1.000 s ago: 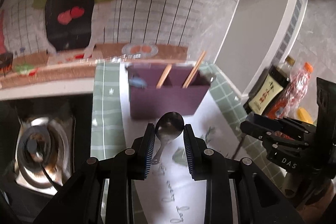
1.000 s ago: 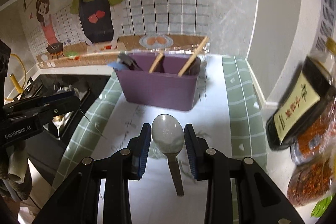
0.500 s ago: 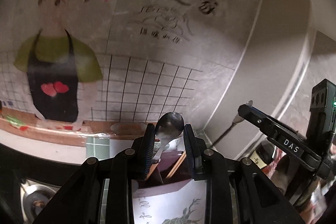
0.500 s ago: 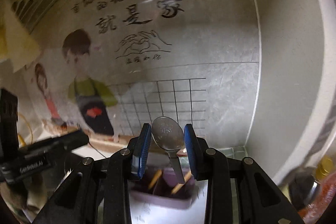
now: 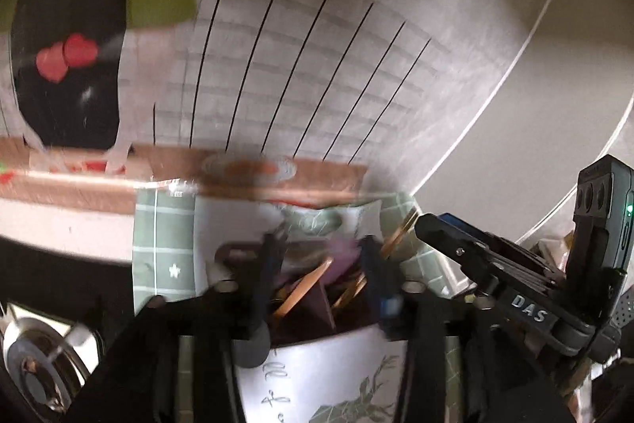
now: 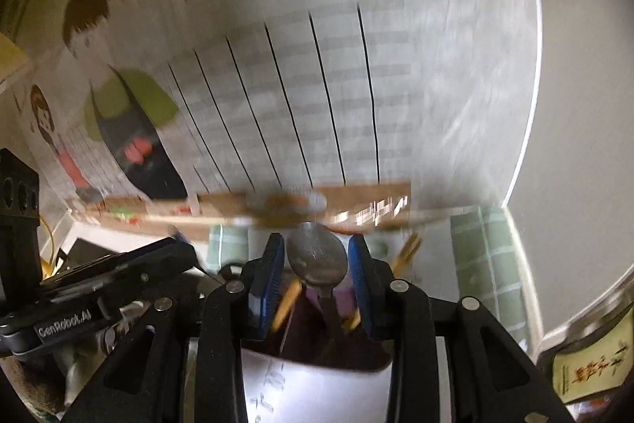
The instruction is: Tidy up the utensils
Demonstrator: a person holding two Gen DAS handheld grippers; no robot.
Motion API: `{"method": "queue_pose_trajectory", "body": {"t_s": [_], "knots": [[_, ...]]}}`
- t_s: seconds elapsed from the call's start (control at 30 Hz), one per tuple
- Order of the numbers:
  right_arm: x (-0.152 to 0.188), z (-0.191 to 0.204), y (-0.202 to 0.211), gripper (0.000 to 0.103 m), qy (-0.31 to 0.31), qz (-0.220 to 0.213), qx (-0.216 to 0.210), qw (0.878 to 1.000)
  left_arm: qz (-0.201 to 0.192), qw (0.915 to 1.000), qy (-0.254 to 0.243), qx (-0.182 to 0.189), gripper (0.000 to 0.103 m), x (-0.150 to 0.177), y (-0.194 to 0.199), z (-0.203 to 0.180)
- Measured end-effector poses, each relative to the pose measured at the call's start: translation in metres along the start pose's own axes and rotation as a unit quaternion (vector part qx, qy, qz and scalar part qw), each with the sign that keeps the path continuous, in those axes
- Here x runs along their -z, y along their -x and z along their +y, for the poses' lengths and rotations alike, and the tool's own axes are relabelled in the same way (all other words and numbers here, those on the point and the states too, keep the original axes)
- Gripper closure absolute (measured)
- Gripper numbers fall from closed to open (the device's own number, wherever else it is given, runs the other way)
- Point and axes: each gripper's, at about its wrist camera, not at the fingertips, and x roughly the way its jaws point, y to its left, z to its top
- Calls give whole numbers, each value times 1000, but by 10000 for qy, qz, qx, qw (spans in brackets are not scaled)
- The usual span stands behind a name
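— Where was the spoon (image 6: 317, 258)?

— Pinched in my right gripper (image 6: 316, 278), over the purple box (image 6: 317, 343).

— And your left gripper (image 5: 317, 278)?

— Spread open, holding nothing. The chopsticks (image 6: 287, 304) could have knocked my spoon crooked.

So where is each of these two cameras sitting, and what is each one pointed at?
Left wrist: sits on the left gripper, looking along its blurred fingers, down into the purple utensil holder and at the wall mural; the right gripper shows at its right.
Right wrist: sits on the right gripper, looking past a spoon between its fingers into the same holder; the left gripper shows at its left.
Shared: the holder with wooden chopsticks, the mural, the green checked mat.
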Motion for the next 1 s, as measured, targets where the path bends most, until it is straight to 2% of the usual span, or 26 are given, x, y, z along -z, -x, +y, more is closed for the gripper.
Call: {"method": "queue_pose_trajectory", "body": {"t_s": [0.03, 0.1, 0.13, 0.23, 0.3, 0.37, 0.47, 0.5, 0.6, 0.73, 1.0], "knots": [[3, -3, -2, 47, -46, 62, 40, 10000, -24, 10000, -13, -88, 54, 4, 2, 1], [9, -8, 2, 33, -139, 1, 243, 9996, -65, 9998, 7, -210, 50, 11, 12, 0], [13, -12, 8, 32, -185, -48, 304, 9994, -108, 9996, -1, -274, 48, 15, 20, -2], [22, -19, 26, 32, -329, -57, 316, 9989, -358, 9975, -165, -581, 34, 40, 53, -13], [35, -21, 48, 32, -344, -145, 436, 9984, -462, 9953, -303, -798, 20, 61, 74, -21], [53, -15, 73, 29, -226, -280, 618, 9974, -614, 9923, -426, -984, 16, 85, 93, -28], [87, 0, 112, 9, -12, -536, 867, 9948, -943, 9846, -663, -1313, 2, 127, 118, -39], [96, 4, 120, 1, 39, -600, 945, 9937, -1061, 9822, -698, -1381, 0, 137, 125, -41], [129, 14, 142, 0, 159, -720, 1161, 9905, -1323, 9737, -772, -1688, 0, 172, 142, -45], [167, 22, 151, 0, 104, -501, 1210, 9913, -1370, 9619, -764, -2241, 0, 209, 155, -50], [207, 48, 166, 0, 408, -597, 1321, 9886, -1299, 9653, -669, -2167, 0, 234, 167, -55]]}}
